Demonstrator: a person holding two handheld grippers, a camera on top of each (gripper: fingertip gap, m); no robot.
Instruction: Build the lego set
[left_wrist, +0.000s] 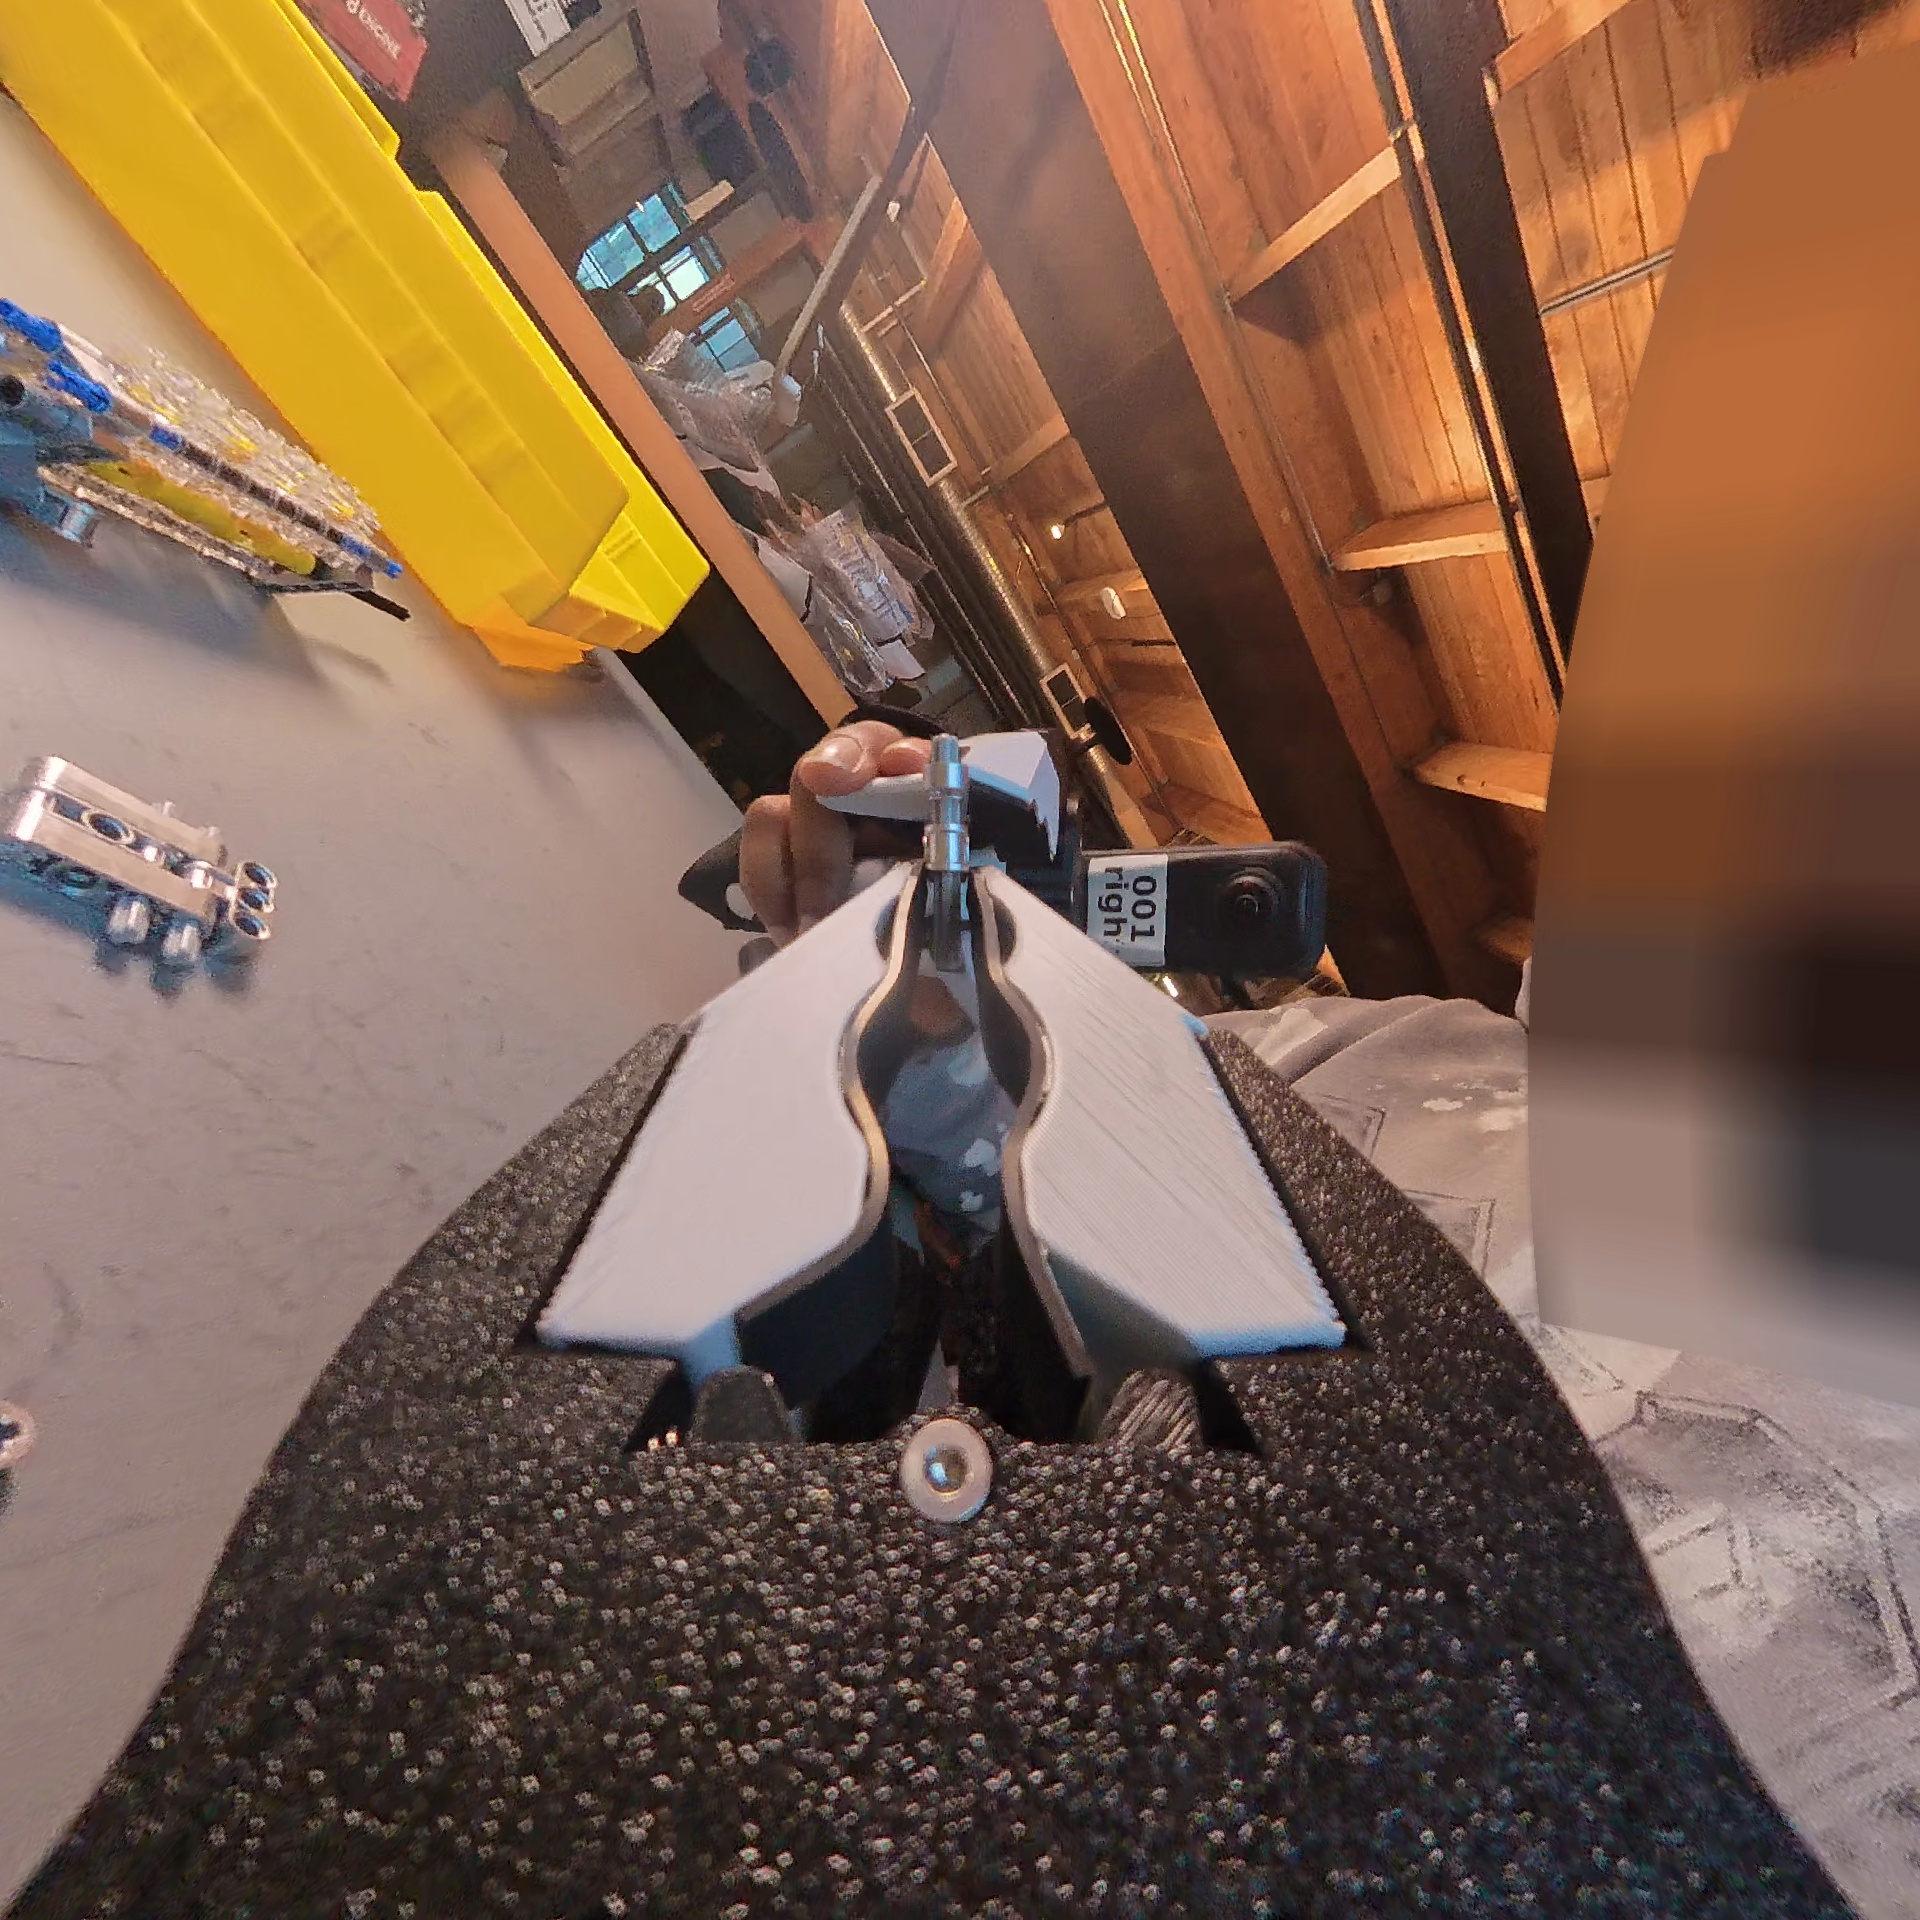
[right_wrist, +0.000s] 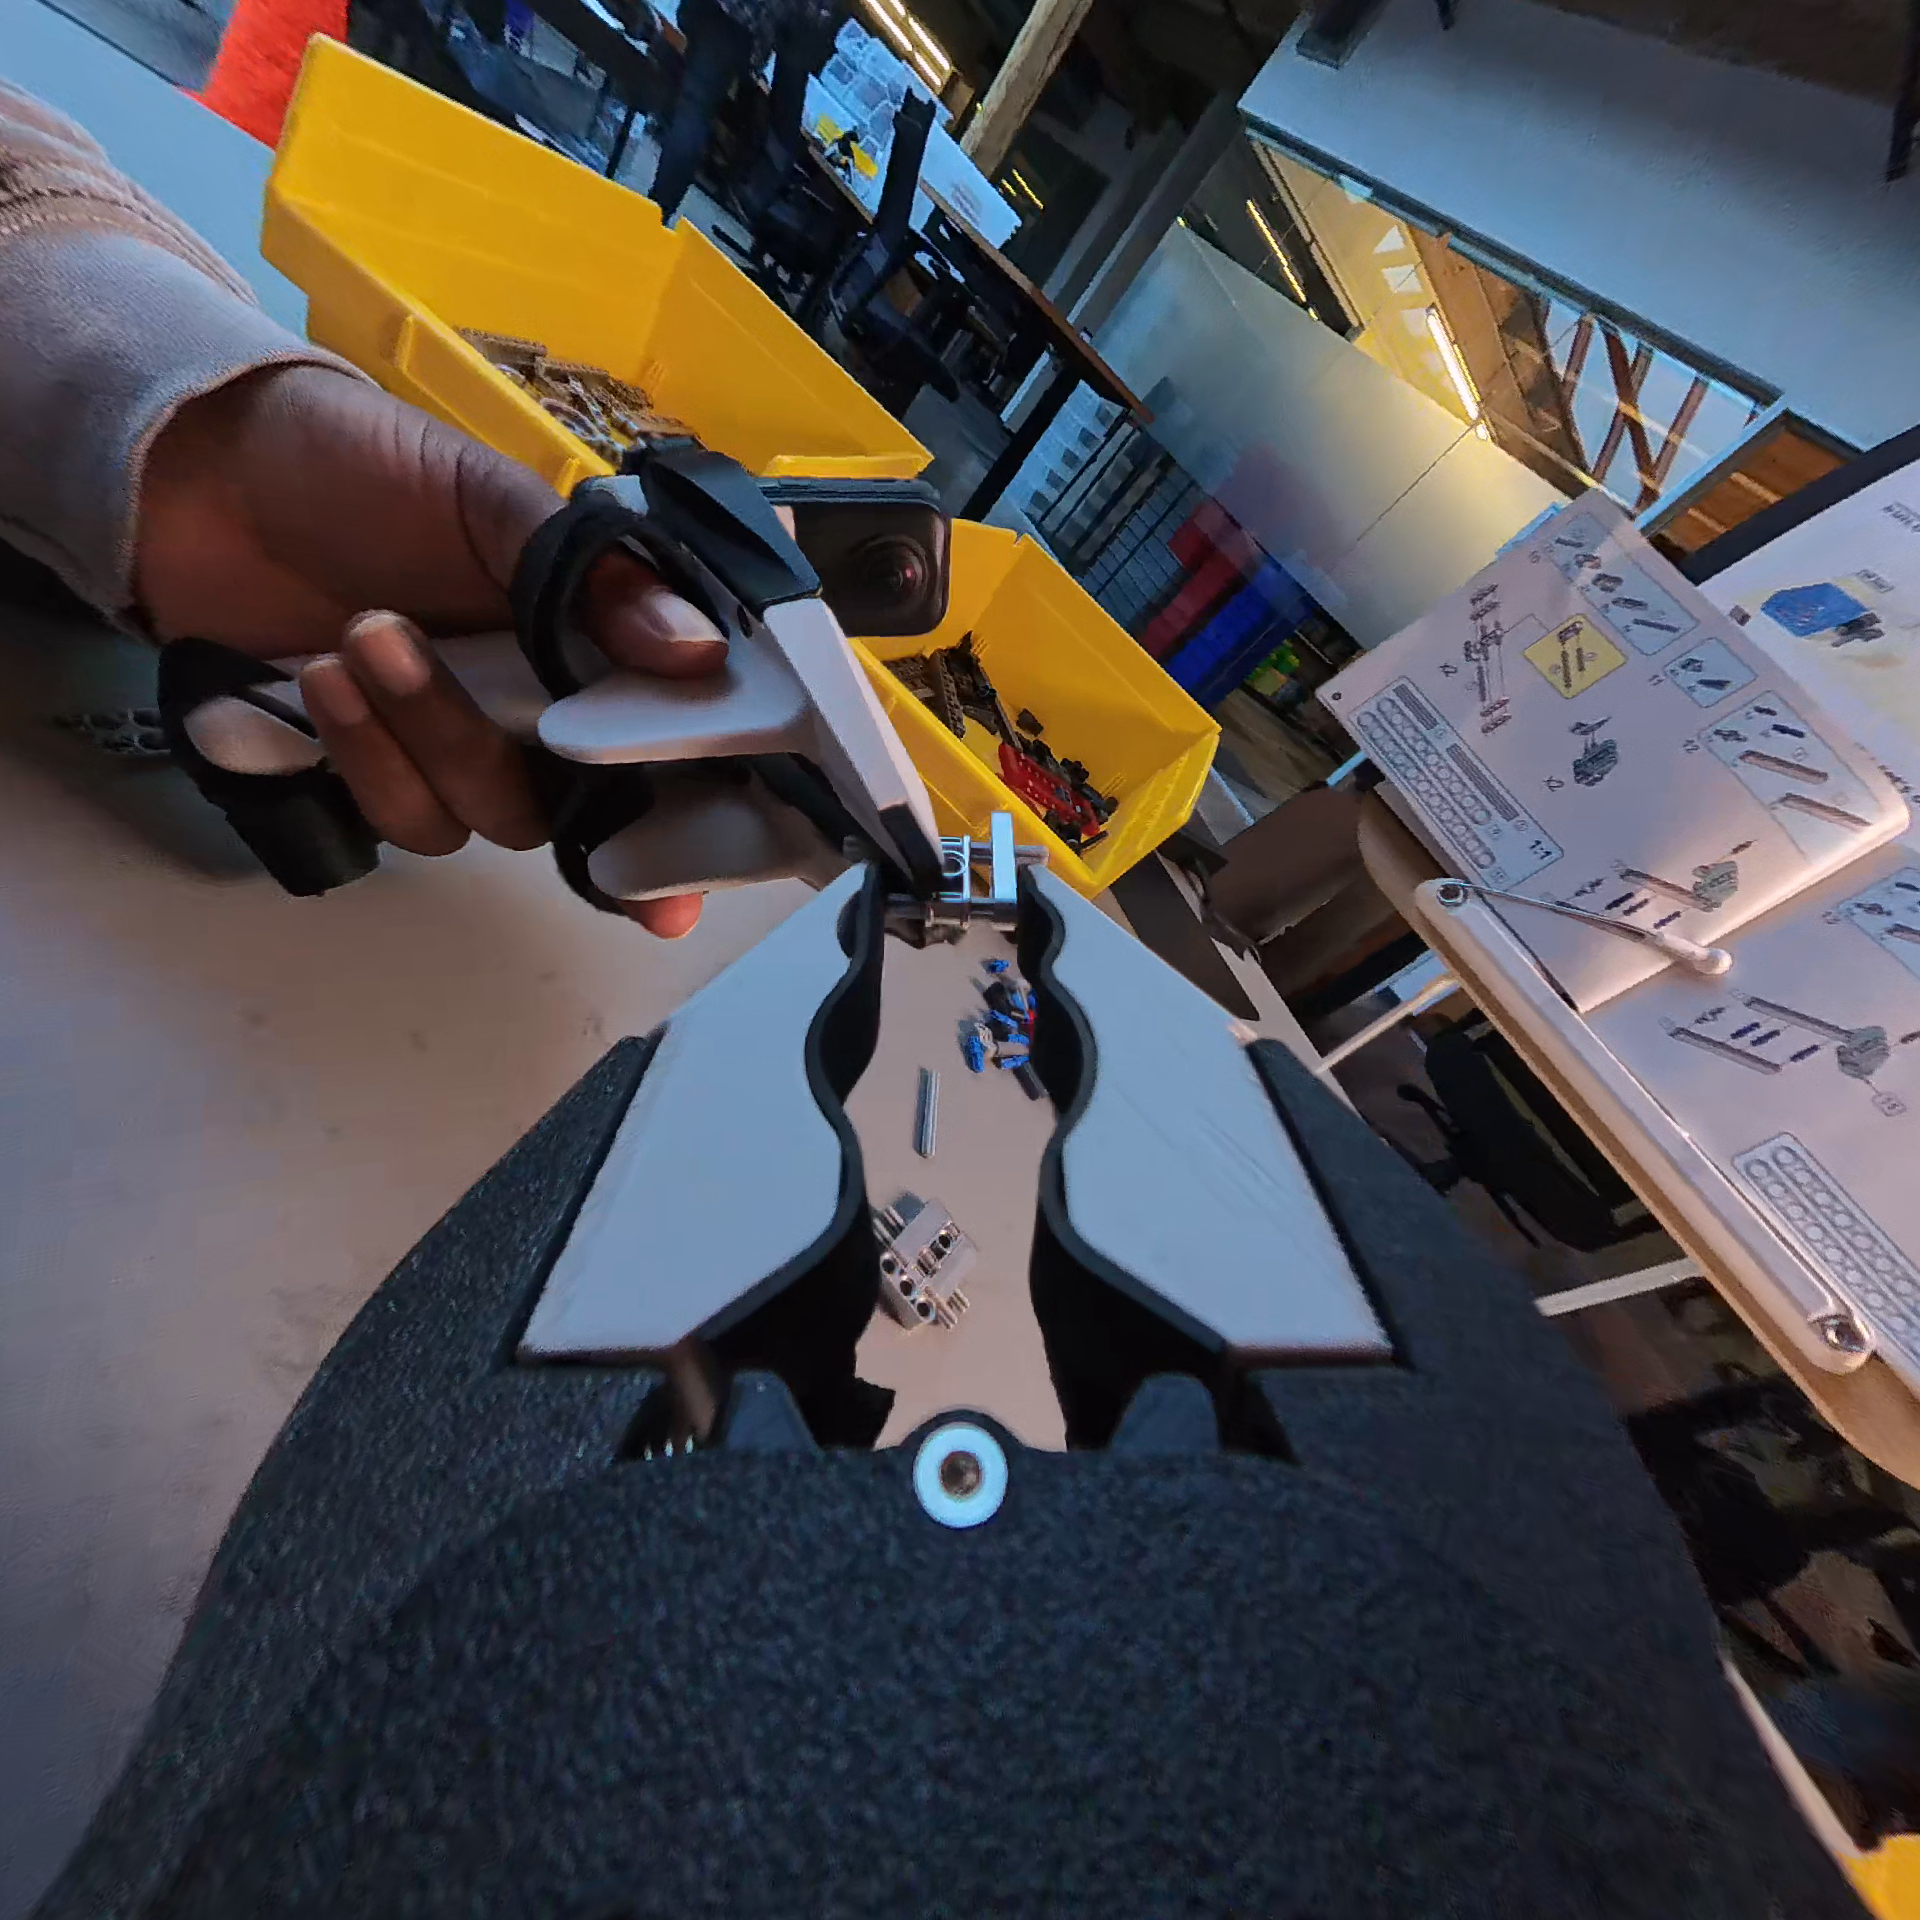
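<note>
My left gripper (left_wrist: 945, 891) is shut on a small grey pin piece (left_wrist: 945, 816) that sticks out past its tips. My right gripper (right_wrist: 948, 896) is shut on a small grey building-brick assembly (right_wrist: 982, 868), held above the table. The two grippers meet tip to tip. In the right wrist view the left gripper (right_wrist: 906, 844) comes in from the left in a person's hand (right_wrist: 364, 582), its tip against the assembly. In the left wrist view the right gripper (left_wrist: 1003, 784) and its black camera (left_wrist: 1247, 904) sit just behind the pin.
Yellow bins (right_wrist: 520, 239) (left_wrist: 416, 343) with loose parts stand at the back of the grey table (right_wrist: 312, 1091). An open instruction booklet (right_wrist: 1621, 748) rests on a stand at right. Blue pins (right_wrist: 997, 1029), a grey axle (right_wrist: 925, 1112), grey connectors (right_wrist: 920, 1257) and a beam (left_wrist: 135, 852) lie loose. Both grippers' tips are close together, under 4 cm apart.
</note>
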